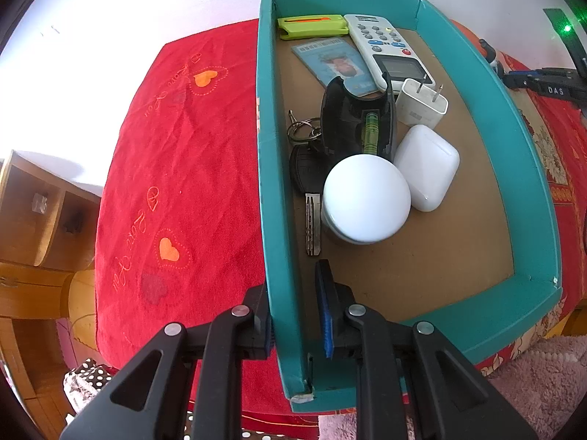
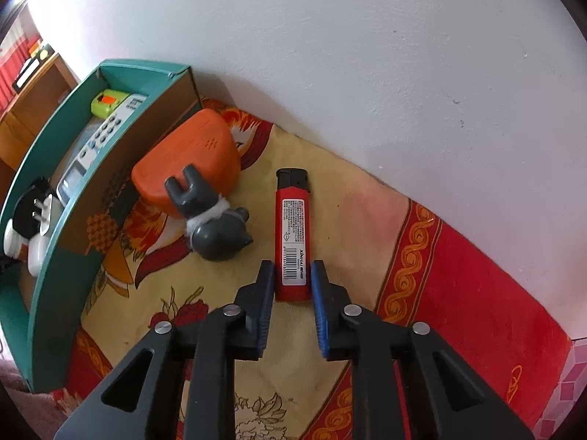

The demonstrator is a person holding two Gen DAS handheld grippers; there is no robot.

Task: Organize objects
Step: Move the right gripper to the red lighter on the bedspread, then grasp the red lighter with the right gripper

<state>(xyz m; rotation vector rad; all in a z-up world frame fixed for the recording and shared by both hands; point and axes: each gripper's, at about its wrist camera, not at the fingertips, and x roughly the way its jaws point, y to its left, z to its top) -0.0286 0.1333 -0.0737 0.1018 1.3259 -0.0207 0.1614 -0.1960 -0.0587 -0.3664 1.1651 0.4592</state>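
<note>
A teal open box (image 1: 279, 183) lies on a red cloth. My left gripper (image 1: 293, 308) is shut on the box's left wall near its front corner, one finger outside and one inside. Inside the box lie a white remote (image 1: 385, 47), a green case (image 1: 312, 25), a card (image 1: 334, 62), a black holder (image 1: 352, 121), keys (image 1: 312, 201), a white charger (image 1: 422, 104), a white earbud case (image 1: 427, 168) and a white-lidded jar (image 1: 367, 198). A red lighter (image 2: 292, 234) lies on the patterned cloth by the wall. My right gripper (image 2: 292, 275) is shut on its lower end.
An orange case (image 2: 190, 154) and a grey figurine (image 2: 214, 227) lie between the teal box (image 2: 55, 275) and the lighter. A white wall (image 2: 367, 55) runs close behind. Wooden shelves (image 1: 33, 212) stand off the bed's left side.
</note>
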